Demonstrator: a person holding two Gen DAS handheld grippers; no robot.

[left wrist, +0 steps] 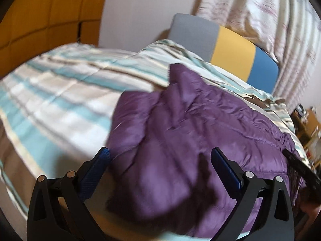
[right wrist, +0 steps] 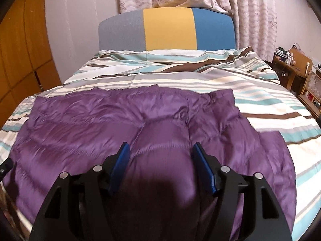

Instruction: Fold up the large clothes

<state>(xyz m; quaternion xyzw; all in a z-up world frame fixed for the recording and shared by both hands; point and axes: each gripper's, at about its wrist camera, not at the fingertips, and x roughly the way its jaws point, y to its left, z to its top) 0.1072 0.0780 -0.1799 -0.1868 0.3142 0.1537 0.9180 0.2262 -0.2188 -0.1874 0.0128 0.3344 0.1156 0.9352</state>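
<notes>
Purple quilted puffer garment [right wrist: 128,124] spread flat across the striped teal, brown and white bedcover [right wrist: 180,74], presumably so its panels can be folded over. Left gripper [left wrist: 160,160] and right gripper [right wrist: 160,156]: jaws spread above the fabric, pinching nothing. No legible writing or brand.

I see a bed with a striped duvet [right wrist: 180,80], teal, brown and white. Headboard [right wrist: 168,30] in grey, yellow and blue panels. Patterned curtains [right wrist: 250,10] behind it. Wooden wardrobe [right wrist: 18,50] at left, cluttered wooden shelves [right wrist: 291,70] at right.
</notes>
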